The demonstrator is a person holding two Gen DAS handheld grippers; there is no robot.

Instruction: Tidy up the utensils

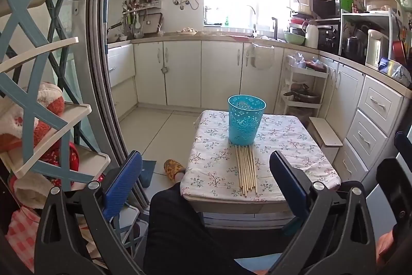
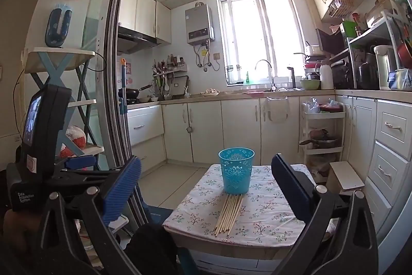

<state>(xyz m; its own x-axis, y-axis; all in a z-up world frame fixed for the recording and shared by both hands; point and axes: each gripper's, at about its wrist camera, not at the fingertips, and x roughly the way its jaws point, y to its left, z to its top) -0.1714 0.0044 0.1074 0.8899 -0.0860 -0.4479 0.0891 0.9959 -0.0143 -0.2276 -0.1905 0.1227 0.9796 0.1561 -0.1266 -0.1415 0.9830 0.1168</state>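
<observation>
**Both grippers wide apart, sticks lying ahead on the cloth**

Blue-padded fingers (image 1: 123, 184) of the left gripper (image 1: 206, 184) frame the near edge of its view, spread as wide as they go with nothing between them. The right gripper (image 2: 206, 187) stands the same way, its fingers (image 2: 121, 187) parted and empty. Neither touches anything on the tabletop (image 1: 296, 146).

A bundle of thin wooden sticks (image 1: 246, 169), chopsticks or skewers as far as the fisheye lets me judge, lies flat on the flowered cloth, side by side. Their long axis runs away from the person: near ends toward the front edge of the tabletop, far ends at the foot of the blue cup (image 1: 246, 120). Whether they touch the cup I cannot tell. The cup stands upright, mouth open, just beyond them.

From either gripper the sticks lie ahead and below, between the fingers' lines of sight. In the left view they sit about centred; in the right view the sticks (image 2: 229, 214) slant slightly left toward their near ends. My judgement is that the left gripper, tilted further down, is better placed to reach first.
</observation>
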